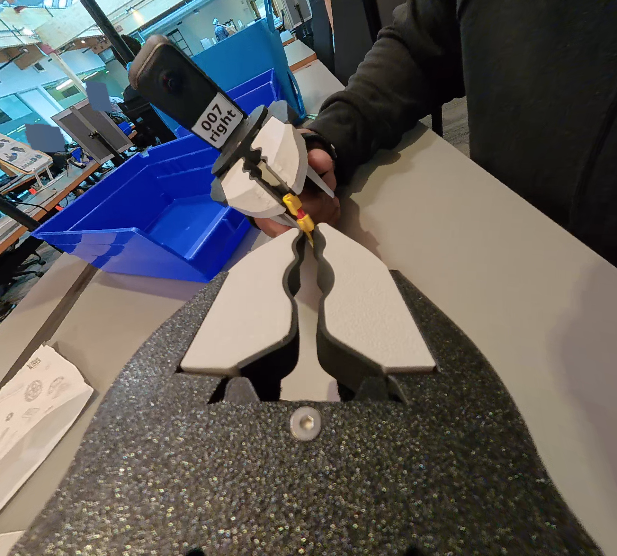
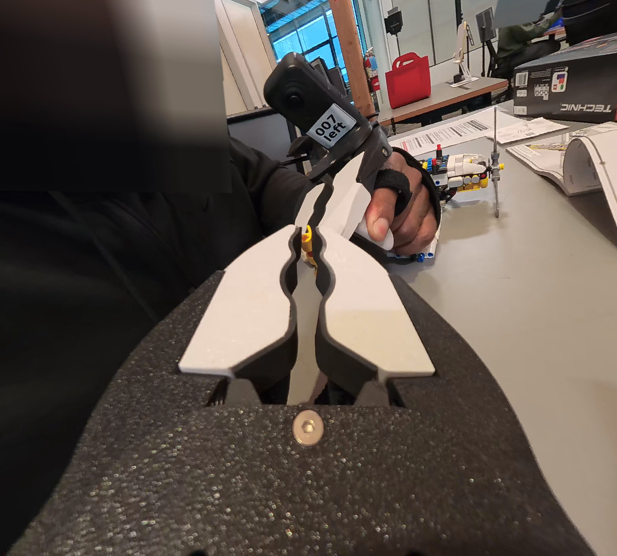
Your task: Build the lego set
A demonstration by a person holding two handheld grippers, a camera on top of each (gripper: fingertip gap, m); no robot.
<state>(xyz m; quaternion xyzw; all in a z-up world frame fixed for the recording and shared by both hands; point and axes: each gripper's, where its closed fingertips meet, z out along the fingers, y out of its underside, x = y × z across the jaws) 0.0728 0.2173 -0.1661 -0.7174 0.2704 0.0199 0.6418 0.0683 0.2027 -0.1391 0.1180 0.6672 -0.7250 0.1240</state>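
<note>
Left wrist view shows the left tongs (image 1: 309, 234) nearly together, their tips pinching the lower end of a small yellow and red toy piece (image 1: 298, 212). The right tongs (image 1: 289, 202) come in from above and to the left of them and are clamped on the upper yellow end of the same piece, so the piece is held between both pairs, above the bench (image 1: 467, 256). A hand (image 1: 322, 179) in a dark sleeve grips the right tool just behind the piece.

Right wrist view shows the yellow piece (image 2: 307, 241) sitting in the narrow gap at the tips of the right tongs (image 2: 307, 239), with the left tongs meeting it from beyond, held by a hand (image 2: 405, 206) with a black strap over the thumb.

Farther out, to the left of the left tongs, a blue bin (image 1: 160, 206) rests on the bench, and a printed sheet (image 1: 30, 406) lies near the lower left. Beyond the left hand in the right wrist view stand a partly built brick model (image 2: 460, 169), an open booklet (image 2: 574, 159) and a dark box (image 2: 567, 86).
</note>
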